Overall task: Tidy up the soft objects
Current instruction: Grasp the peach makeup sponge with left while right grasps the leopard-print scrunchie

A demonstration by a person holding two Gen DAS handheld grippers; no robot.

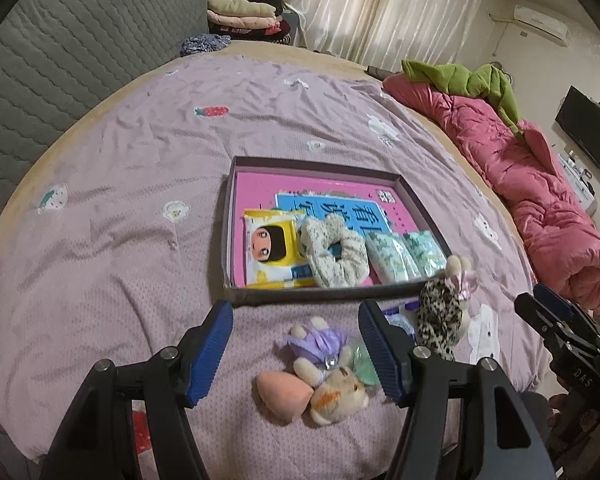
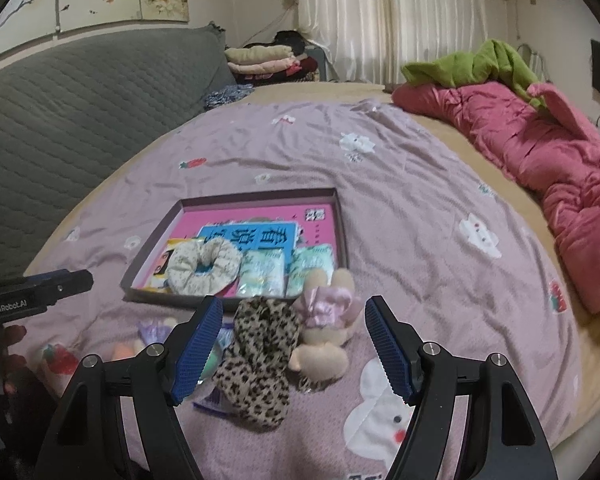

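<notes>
Hovering over the near edge of the bed [image 1: 100,208], both grippers have their jaws spread wide, and neither holds or touches anything.

The left gripper [image 1: 296,354] hangs above a small cluster on the purple sheet: a peach sponge [image 1: 282,394], a bear [image 1: 338,398] lying against it, and a little doll in a lilac dress [image 1: 318,342] just behind. These sit in the gap between the blue pads [image 1: 210,354], but the pads stand clear of them on both sides. A green packet [image 1: 364,360] is partly hidden behind the right-hand pad.

The right gripper [image 2: 294,350] is poised over a leopard-print toy [image 2: 256,360], which lies between its fingers, with a beige bunny [image 2: 324,332] in a pink bow touching it on the right. Again nothing is pinched; the pads are well apart from the fabric. A wrapped packet [image 2: 210,402] peeks out under the leopard toy.

Just beyond the toys lies a shallow box [image 2: 340,224], its bottom covered by a pink book [image 1: 260,188]. Along its near side sit a yellow pack [image 1: 274,250] with a cartoon face, a floral scrunchie [image 1: 334,250] beside it, then two pale green packs [image 1: 404,254] side by side. The leopard toy and bunny lie outside the box, right by its near corner.

A pink quilt [image 2: 540,152] with a green cloth [image 2: 476,64] on it is bunched along the far right of the bed, and a grey headboard [image 2: 80,96] stands at the left.
</notes>
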